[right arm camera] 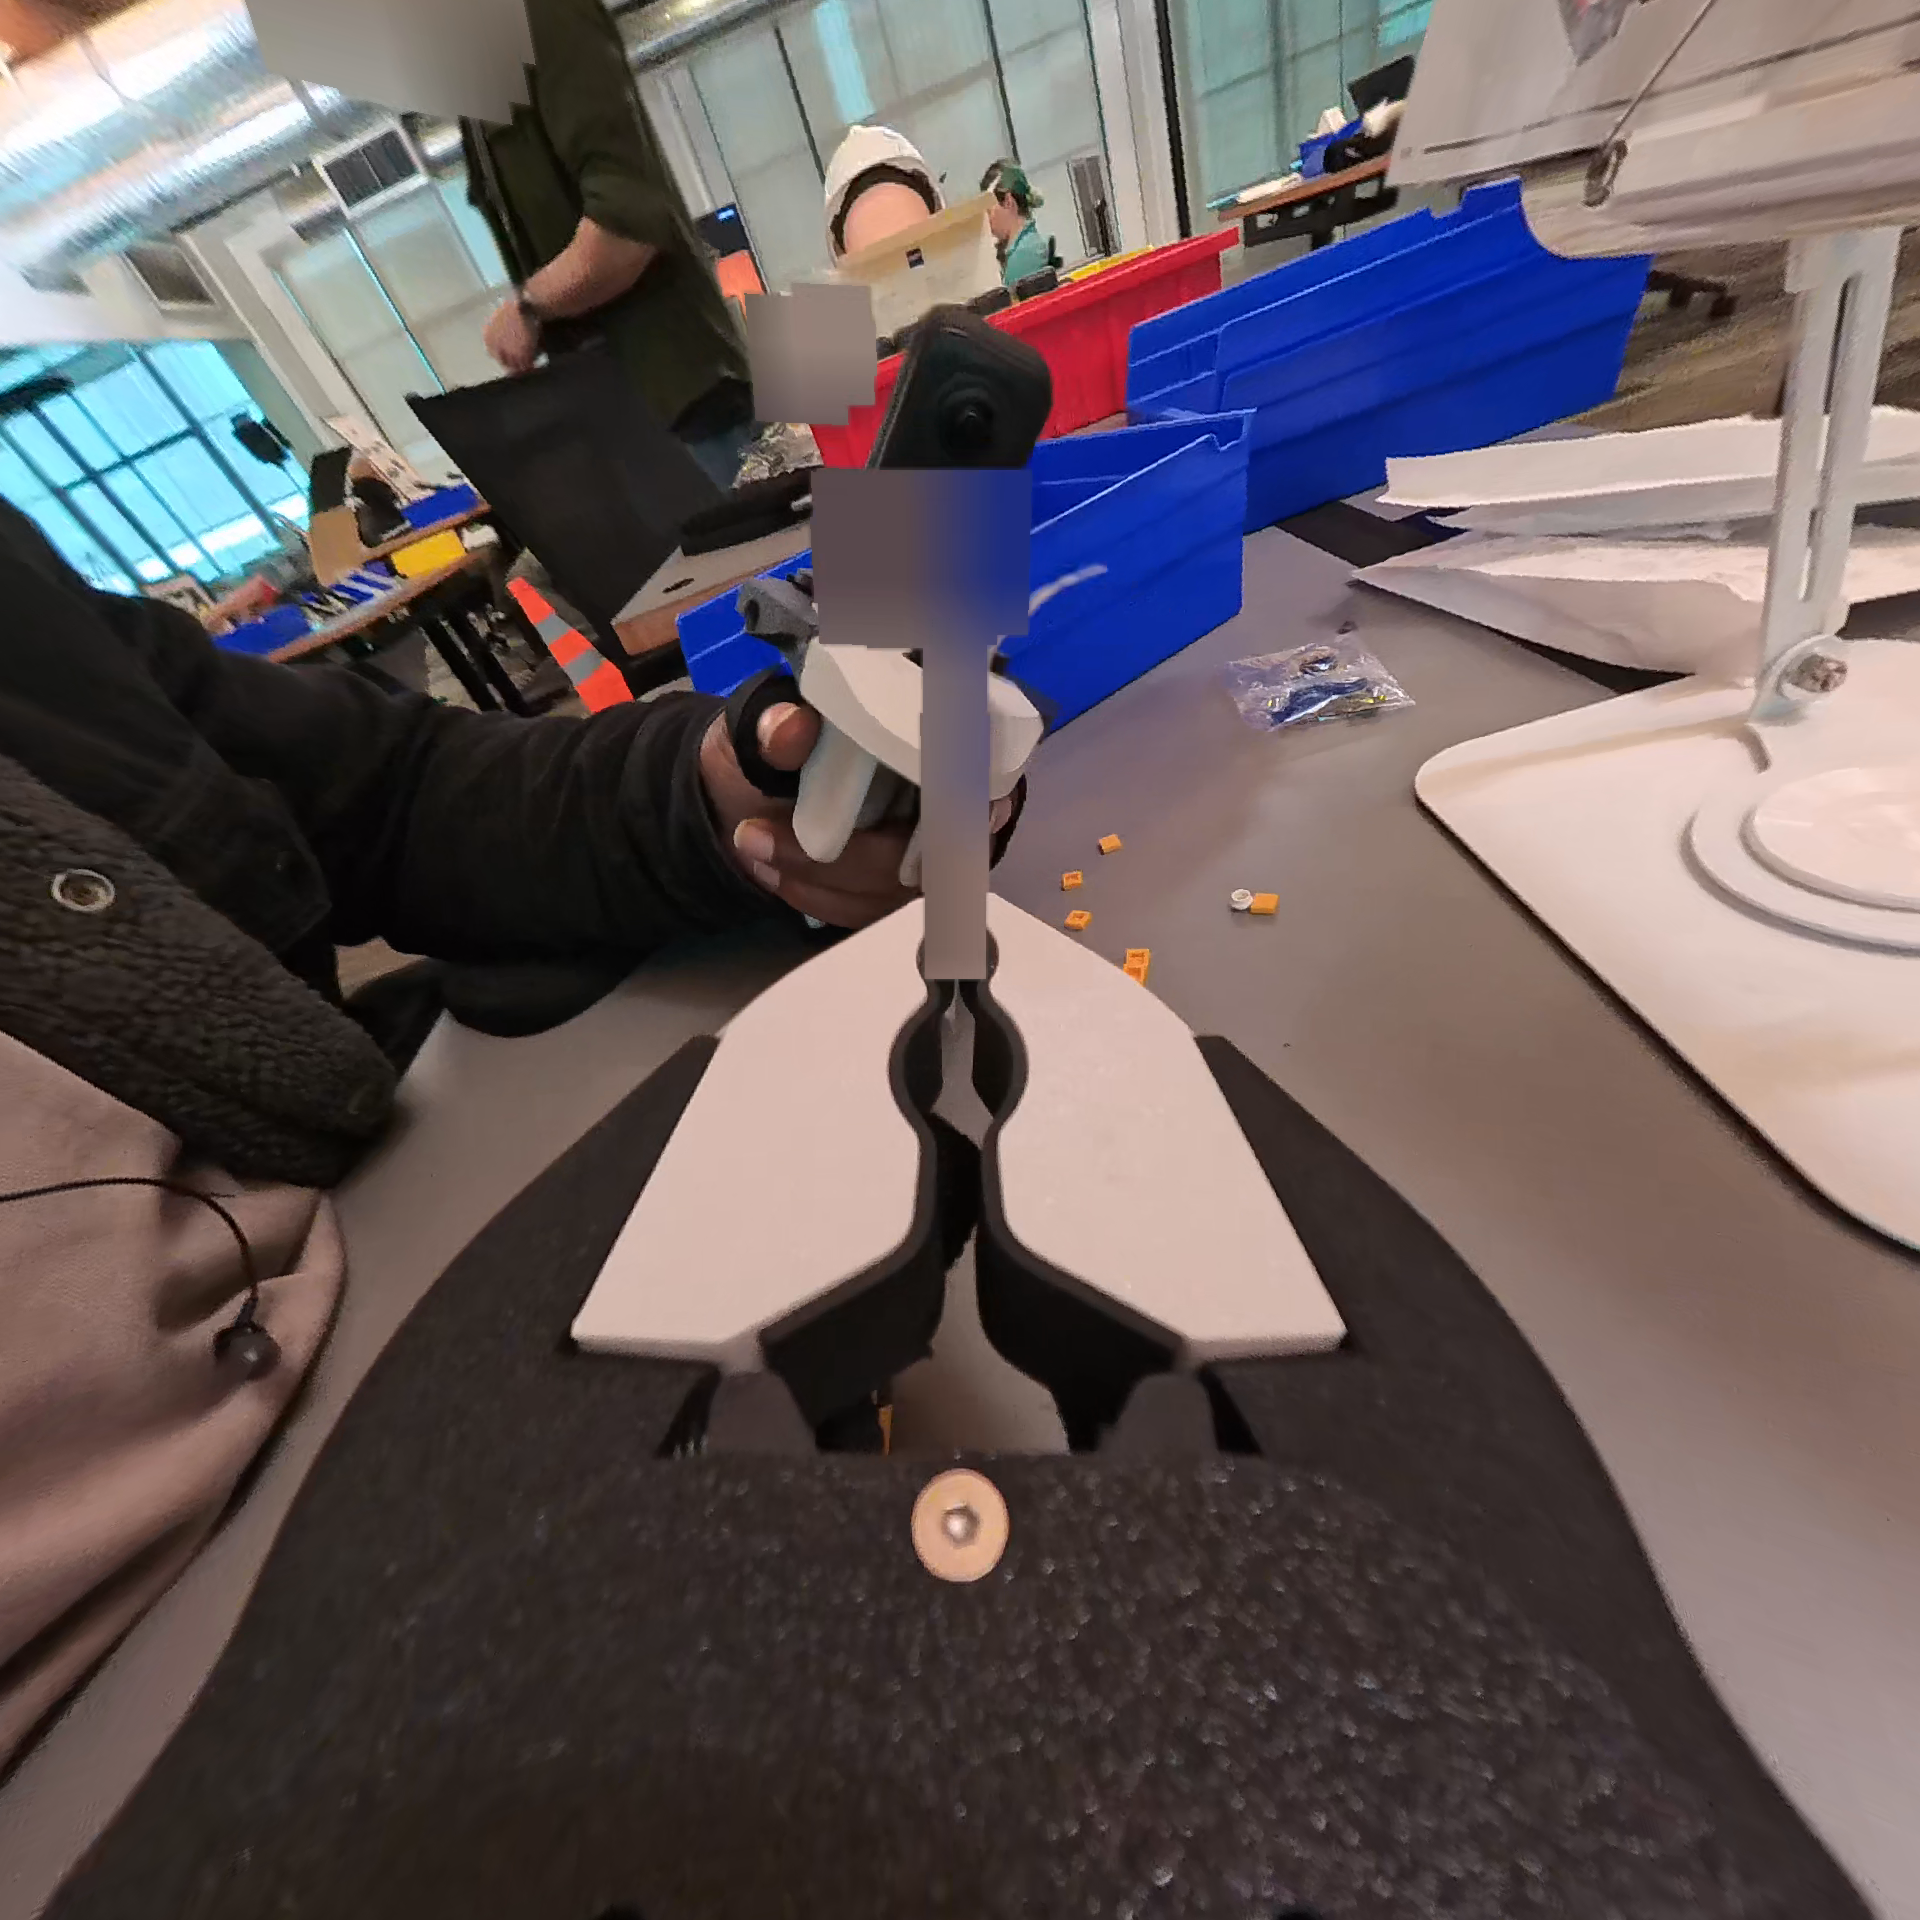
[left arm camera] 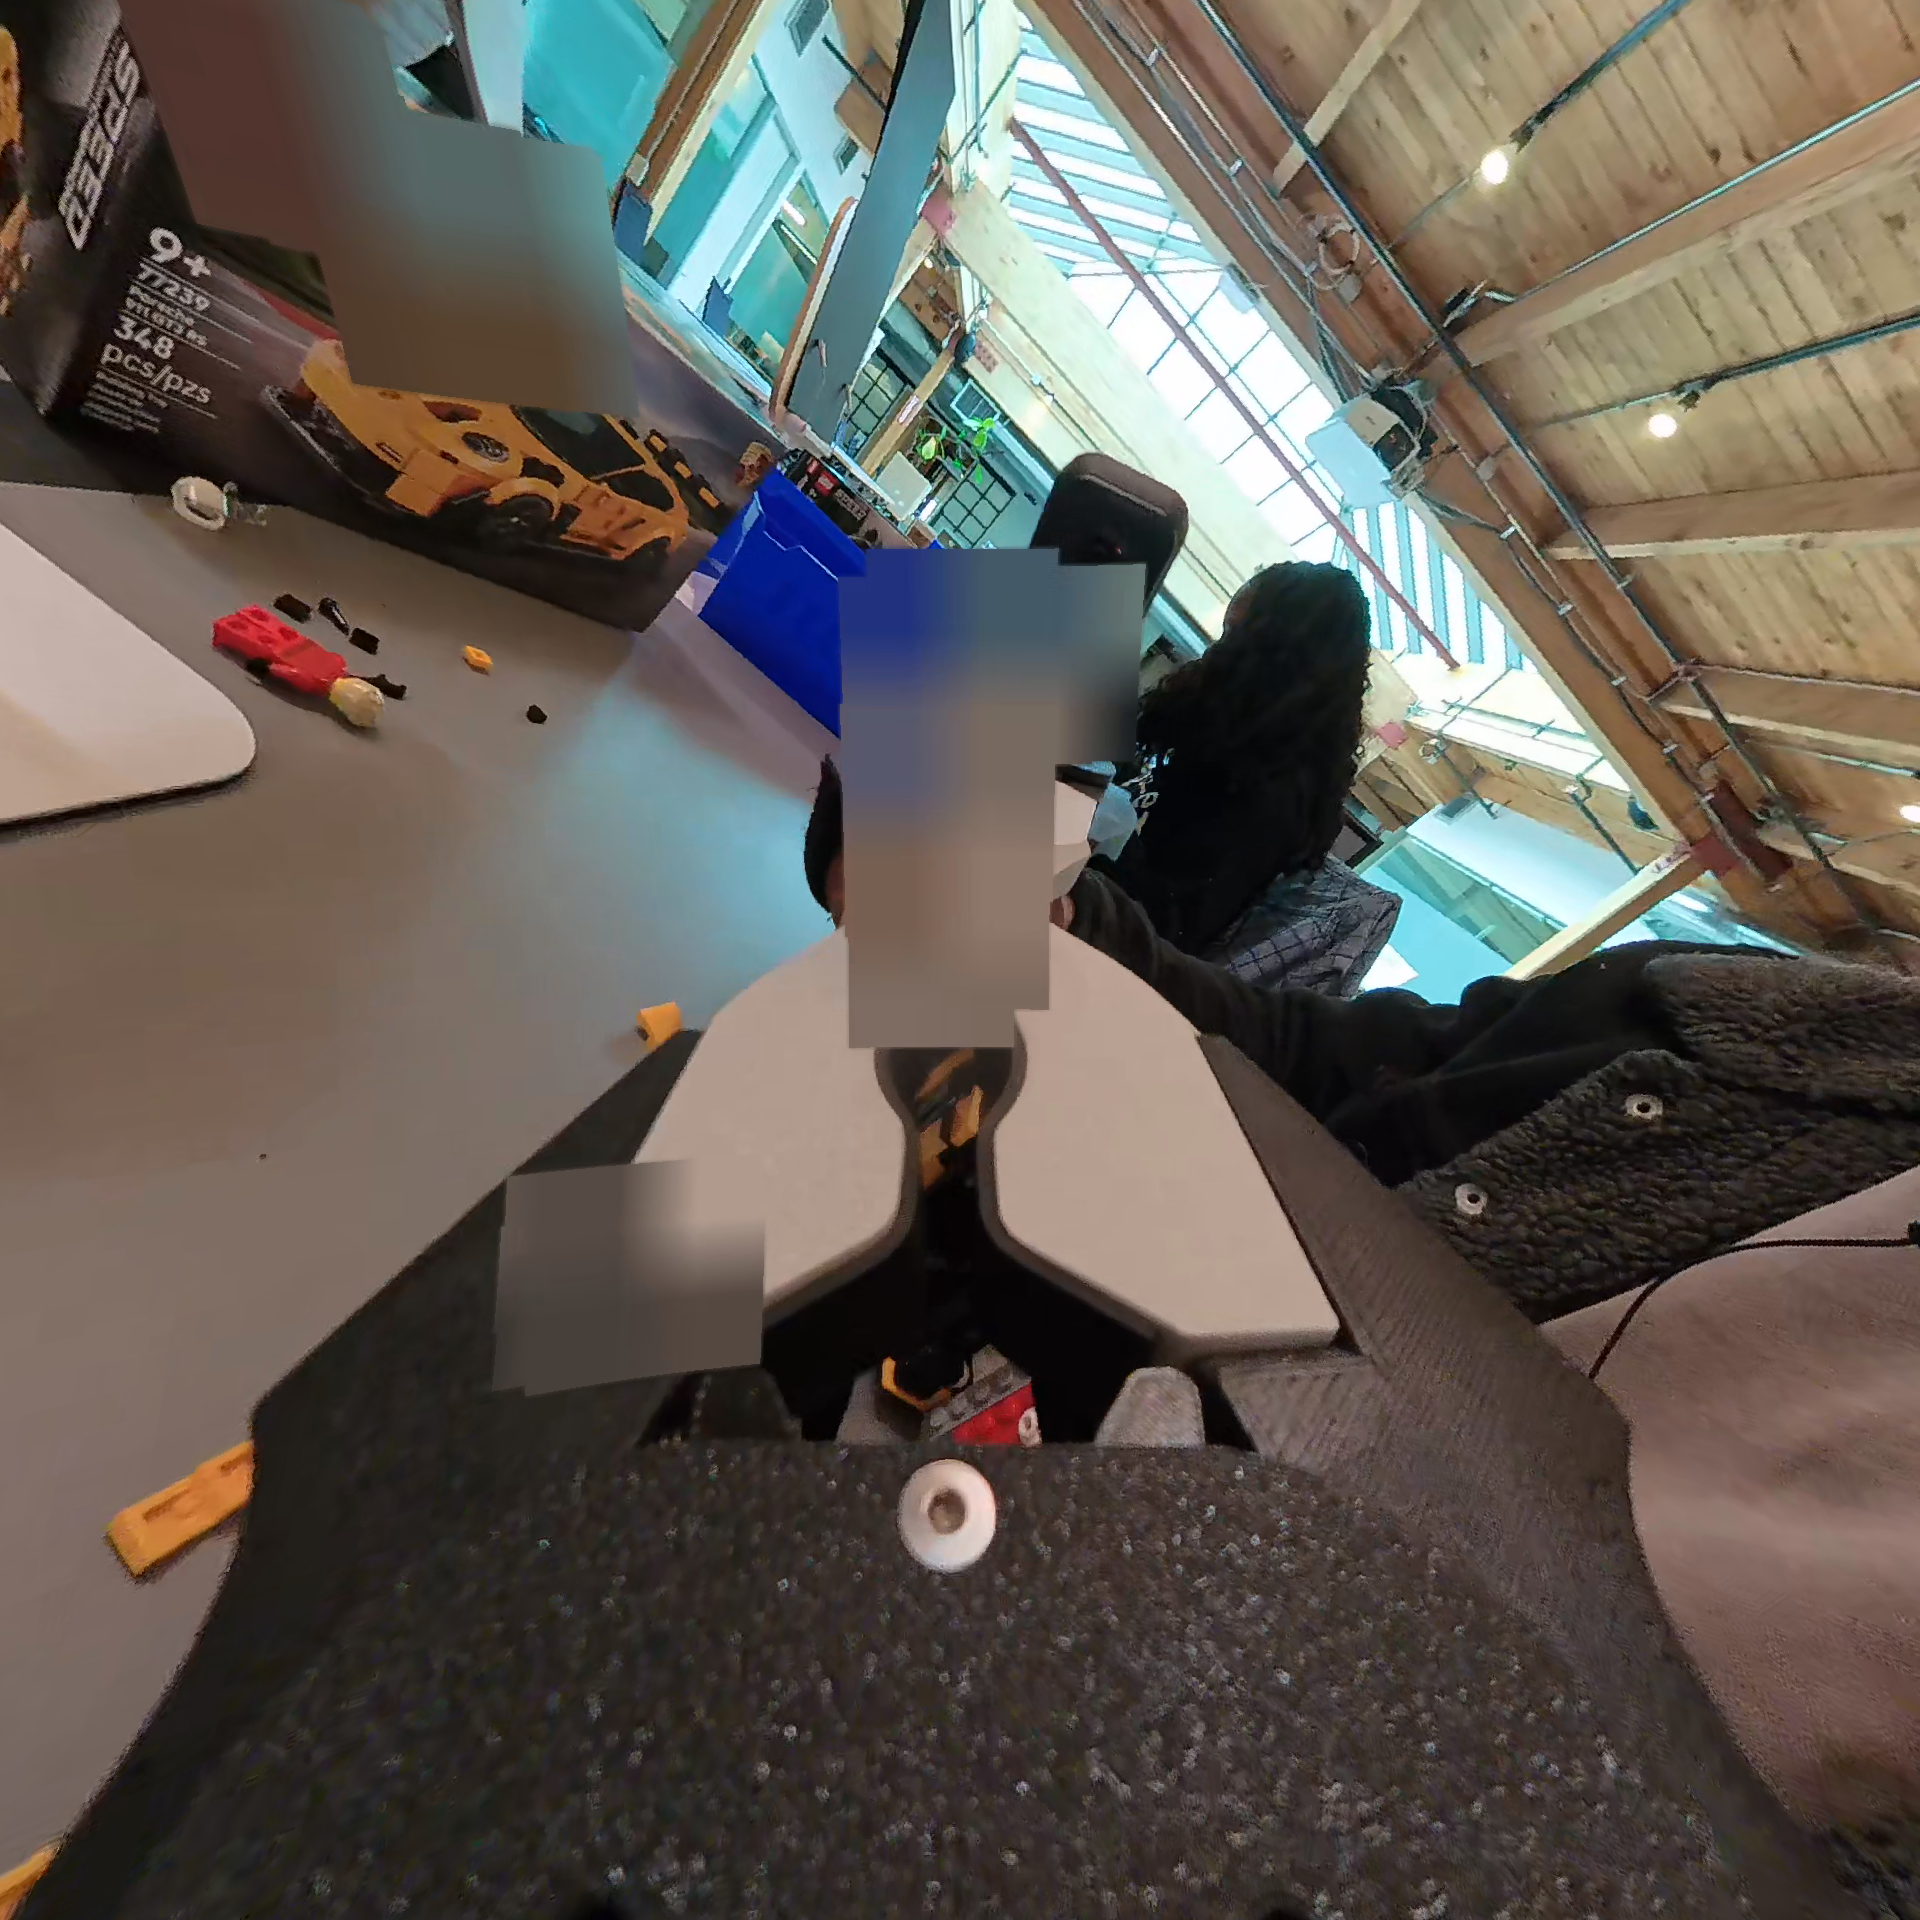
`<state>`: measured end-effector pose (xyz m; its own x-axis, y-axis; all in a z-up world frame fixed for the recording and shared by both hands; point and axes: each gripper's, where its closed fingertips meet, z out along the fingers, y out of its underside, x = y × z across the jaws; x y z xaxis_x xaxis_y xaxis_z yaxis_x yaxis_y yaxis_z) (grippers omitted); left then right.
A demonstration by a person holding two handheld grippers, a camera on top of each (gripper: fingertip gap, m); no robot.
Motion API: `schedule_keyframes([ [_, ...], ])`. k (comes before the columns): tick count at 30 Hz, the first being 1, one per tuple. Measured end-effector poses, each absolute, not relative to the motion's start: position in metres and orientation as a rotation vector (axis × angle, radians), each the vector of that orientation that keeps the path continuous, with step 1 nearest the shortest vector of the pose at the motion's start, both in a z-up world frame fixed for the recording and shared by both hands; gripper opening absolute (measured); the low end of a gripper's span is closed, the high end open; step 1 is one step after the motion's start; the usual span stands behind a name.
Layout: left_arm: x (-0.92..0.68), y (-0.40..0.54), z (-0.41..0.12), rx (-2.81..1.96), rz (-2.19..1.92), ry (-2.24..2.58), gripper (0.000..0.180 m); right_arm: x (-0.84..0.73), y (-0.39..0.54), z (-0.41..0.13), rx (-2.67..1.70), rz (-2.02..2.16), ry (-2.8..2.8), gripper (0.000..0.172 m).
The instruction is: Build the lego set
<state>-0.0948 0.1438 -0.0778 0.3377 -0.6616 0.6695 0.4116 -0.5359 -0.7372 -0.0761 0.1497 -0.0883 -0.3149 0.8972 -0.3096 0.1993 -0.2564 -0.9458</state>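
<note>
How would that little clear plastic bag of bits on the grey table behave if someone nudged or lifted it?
The clear bag looks crinkled and limp, so it would probably sag and fold when lifted. It lies flat on the grey table, so a nudge would likely slide it, not roll it. The small pieces inside would probably shift.

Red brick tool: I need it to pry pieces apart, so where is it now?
In the left wrist view, the red brick tool lies on the grey table at upper left, among black bits, below the toy box.
</note>
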Motion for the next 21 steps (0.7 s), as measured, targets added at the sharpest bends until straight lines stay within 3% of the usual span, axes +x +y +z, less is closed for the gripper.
schedule_keyframes([
  [3,-0.09,0.142,-0.075,-1.613,-1.404,0.247,0.013,-0.075,0.15,-0.081,-1.376,1.715,-1.391,0.0],
  [6,-0.088,0.14,-0.073,-1.594,-1.422,0.251,0.0,-0.075,0.146,-0.085,-1.43,1.758,-1.409,0.0],
  [15,-0.087,0.137,-0.069,-1.608,-1.504,0.217,0.0,-0.076,0.143,-0.088,-1.438,1.778,-1.424,0.0],
  [21,-0.098,0.142,-0.07,-1.598,-1.571,0.122,0.0,-0.074,0.163,-0.067,-1.259,1.525,-1.372,0.019],
])
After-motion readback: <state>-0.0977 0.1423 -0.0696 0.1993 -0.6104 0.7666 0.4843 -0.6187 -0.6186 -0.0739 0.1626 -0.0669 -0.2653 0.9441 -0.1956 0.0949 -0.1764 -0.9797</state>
